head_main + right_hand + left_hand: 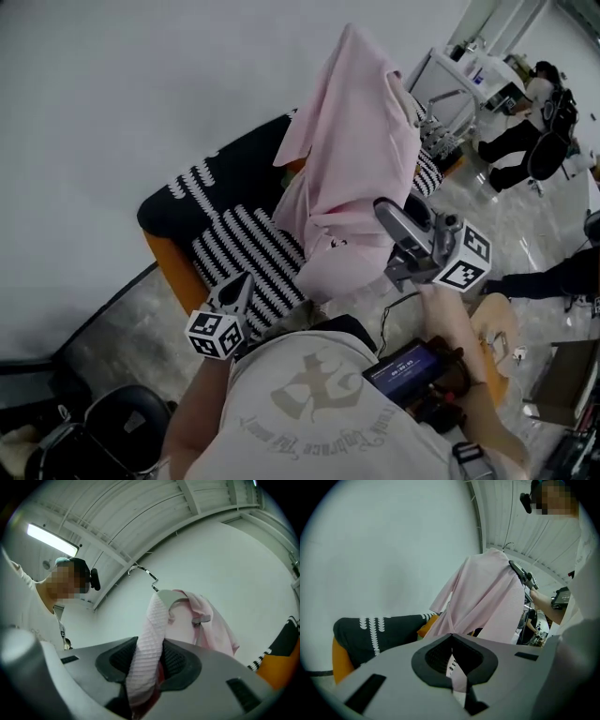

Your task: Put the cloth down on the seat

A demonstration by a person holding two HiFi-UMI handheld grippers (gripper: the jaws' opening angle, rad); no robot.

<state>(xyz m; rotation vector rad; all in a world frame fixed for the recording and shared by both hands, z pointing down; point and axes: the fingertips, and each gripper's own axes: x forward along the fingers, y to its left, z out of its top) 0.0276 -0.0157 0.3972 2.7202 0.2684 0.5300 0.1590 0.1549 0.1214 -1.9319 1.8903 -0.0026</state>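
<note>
Left gripper (242, 283): low at the front edge of the seat. Jaws are drawn together to a slit. A pink sliver shows in the slit, but the head view puts the tips just short of the cloth, so probably empty.

Seat, a sofa with a black-and-white patterned cover over an orange base (234, 246): bare striped cushion between the left gripper and the cloth.

Pink waffle-weave cloth (352, 159): a garment on a pale plastic hanger with a wire hook (169, 595), held in the air. Its long axis is roughly upright, with the lower edge hanging over the seat cushions.

Right gripper (386, 212): jaws clamped on a bunched fold of the cloth, carrying it.

Key relation: the seat lies below and left of the right gripper's jaws. The right gripper has the load; the left is nearer the seat. The cloth's length likely needs tipping flat along the cushion as it lowers.
</note>
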